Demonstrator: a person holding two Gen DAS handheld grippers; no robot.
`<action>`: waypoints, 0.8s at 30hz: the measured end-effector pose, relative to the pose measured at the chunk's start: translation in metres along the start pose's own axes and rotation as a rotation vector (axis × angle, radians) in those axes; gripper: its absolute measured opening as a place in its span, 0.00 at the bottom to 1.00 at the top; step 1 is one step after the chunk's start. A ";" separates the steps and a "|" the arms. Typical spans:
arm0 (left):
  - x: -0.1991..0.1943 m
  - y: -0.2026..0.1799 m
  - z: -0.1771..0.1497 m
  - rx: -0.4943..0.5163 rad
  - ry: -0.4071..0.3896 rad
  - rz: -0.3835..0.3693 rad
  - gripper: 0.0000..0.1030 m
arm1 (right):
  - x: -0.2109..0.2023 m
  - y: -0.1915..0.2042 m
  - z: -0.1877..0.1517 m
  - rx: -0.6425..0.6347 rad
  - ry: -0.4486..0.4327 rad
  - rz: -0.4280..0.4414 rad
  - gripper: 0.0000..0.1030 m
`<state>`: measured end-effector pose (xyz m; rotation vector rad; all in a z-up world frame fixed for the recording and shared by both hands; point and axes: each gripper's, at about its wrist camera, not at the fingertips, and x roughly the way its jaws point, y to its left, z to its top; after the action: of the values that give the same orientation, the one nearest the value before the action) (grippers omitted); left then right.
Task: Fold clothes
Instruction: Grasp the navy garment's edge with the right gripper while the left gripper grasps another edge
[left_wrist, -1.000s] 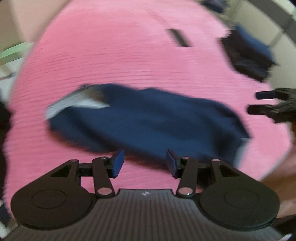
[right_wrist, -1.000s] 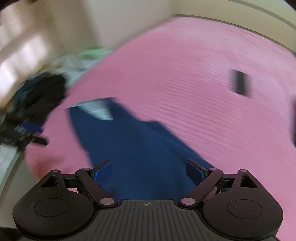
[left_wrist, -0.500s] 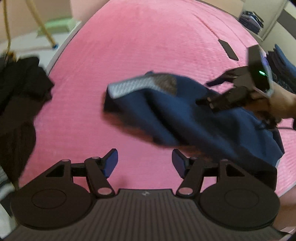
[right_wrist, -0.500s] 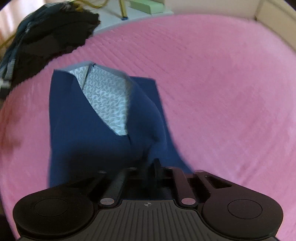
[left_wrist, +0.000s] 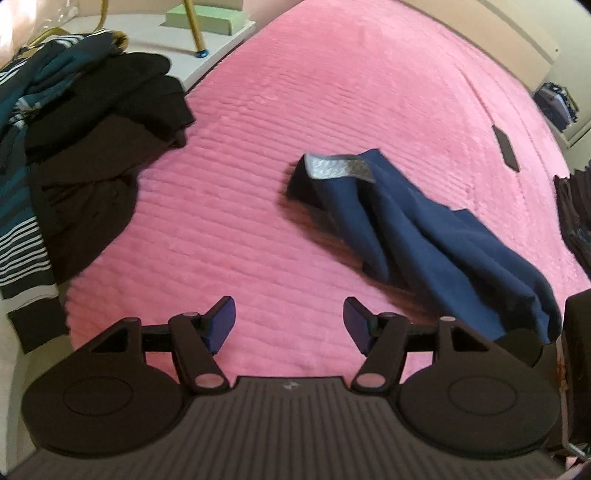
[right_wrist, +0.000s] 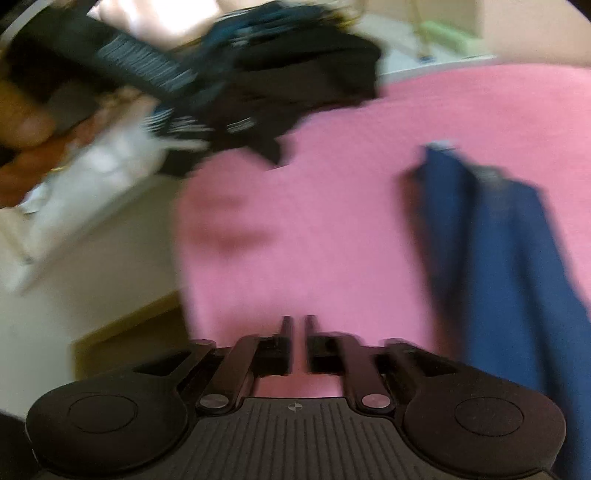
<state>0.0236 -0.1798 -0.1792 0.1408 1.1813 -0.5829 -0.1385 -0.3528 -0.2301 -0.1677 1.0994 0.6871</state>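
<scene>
Both grippers empty, angled down over the pink ribbed plush bedspread (left_wrist: 295, 122); navy garment lies loose on it.

Left black two-finger gripper (left_wrist: 289, 325): jaws apart, still opening a little, blue pads bare, only bedspread between them. Right black two-finger gripper (right_wrist: 295, 332): frame blurred, fingers show a narrow gap, jaws opening, nothing between them. Crumpled navy-blue soft-knit garment (left_wrist: 424, 229) sits ahead-right of the left gripper, not touching it, grey patterned lining turned out at its far end; in the right wrist view it lies to the right, clear of the fingers. Farther left: heap of black and teal-striped clothes (left_wrist: 74, 147) at the bed edge. Far right: small flat dark rectangular object (left_wrist: 506, 147). No readable writing.
</scene>
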 end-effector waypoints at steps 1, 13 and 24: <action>0.004 -0.002 0.001 0.013 -0.008 -0.004 0.62 | -0.002 -0.013 0.000 -0.012 -0.008 -0.051 0.71; 0.034 -0.004 -0.003 0.120 0.001 0.004 0.62 | -0.016 -0.133 0.017 0.216 0.004 -0.207 0.06; 0.043 -0.041 0.018 0.190 -0.021 -0.094 0.62 | -0.225 -0.224 -0.078 0.747 -0.178 -0.548 0.06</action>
<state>0.0289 -0.2366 -0.2034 0.2407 1.1158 -0.7781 -0.1279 -0.6597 -0.1181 0.2274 1.0099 -0.2140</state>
